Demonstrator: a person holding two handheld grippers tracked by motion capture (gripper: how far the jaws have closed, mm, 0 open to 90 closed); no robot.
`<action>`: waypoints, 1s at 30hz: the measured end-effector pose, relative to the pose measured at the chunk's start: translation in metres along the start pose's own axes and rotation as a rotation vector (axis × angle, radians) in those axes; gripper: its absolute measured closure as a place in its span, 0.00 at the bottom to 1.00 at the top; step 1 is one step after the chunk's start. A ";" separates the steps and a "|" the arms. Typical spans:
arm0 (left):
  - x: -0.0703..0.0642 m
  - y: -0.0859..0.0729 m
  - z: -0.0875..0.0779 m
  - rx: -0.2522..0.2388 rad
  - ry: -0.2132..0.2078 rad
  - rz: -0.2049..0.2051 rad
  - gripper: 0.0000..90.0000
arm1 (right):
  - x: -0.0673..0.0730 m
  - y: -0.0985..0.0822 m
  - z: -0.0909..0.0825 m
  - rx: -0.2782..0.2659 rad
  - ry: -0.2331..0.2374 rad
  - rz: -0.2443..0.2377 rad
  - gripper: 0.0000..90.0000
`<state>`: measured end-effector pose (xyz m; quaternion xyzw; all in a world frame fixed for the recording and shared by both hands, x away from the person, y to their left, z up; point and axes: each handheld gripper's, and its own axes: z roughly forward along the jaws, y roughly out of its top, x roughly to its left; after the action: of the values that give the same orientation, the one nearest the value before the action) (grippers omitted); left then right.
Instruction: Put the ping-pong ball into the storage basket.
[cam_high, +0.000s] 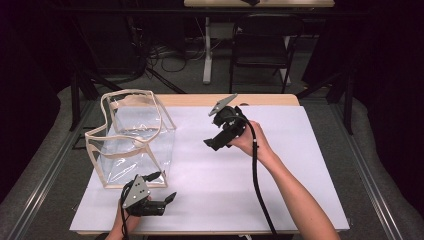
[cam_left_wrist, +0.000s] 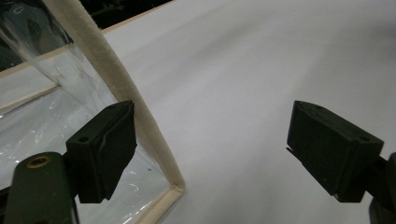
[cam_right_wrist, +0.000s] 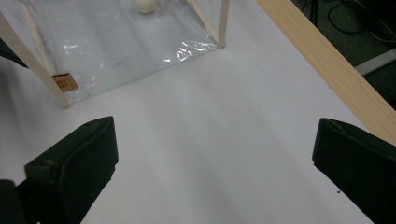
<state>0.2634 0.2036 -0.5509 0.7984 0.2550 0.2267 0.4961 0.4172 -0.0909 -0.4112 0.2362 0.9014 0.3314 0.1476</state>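
A clear plastic bag (cam_high: 135, 140) with cream fabric trim stands upright on the left of the white table cover (cam_high: 280, 165). Its near corner edge (cam_left_wrist: 140, 116) passes just beside one jaw in the left gripper view. My left gripper (cam_high: 167, 200) lies low near the table's front edge, just in front of the bag, open, with nothing between its jaws. My right gripper (cam_high: 212, 142) hovers over the middle of the table, pointing toward the bag, open and empty. The right gripper view shows the bag's side (cam_right_wrist: 116, 46) with a small tan label (cam_right_wrist: 64, 83).
The wooden table edge (cam_right_wrist: 327, 65) runs along the far side. A black folding chair (cam_high: 262, 42) and a white table leg (cam_high: 207, 50) stand beyond the table. A pale round zip pull (cam_right_wrist: 145, 5) hangs at the bag's top.
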 end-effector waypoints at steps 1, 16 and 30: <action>0.000 0.000 -0.001 0.000 -0.002 0.006 0.18 | 0.000 -0.003 -0.001 0.001 -0.001 0.003 0.00; -0.002 0.000 -0.002 -0.008 -0.002 0.013 0.18 | 0.001 -0.035 -0.008 -0.005 -0.016 0.029 0.00; -0.003 -0.001 -0.004 -0.007 -0.004 0.014 0.18 | 0.003 -0.062 -0.012 -0.001 -0.037 0.049 0.00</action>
<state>0.2588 0.2047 -0.5501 0.7987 0.2476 0.2297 0.4979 0.3889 -0.1370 -0.4438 0.2643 0.8924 0.3308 0.1562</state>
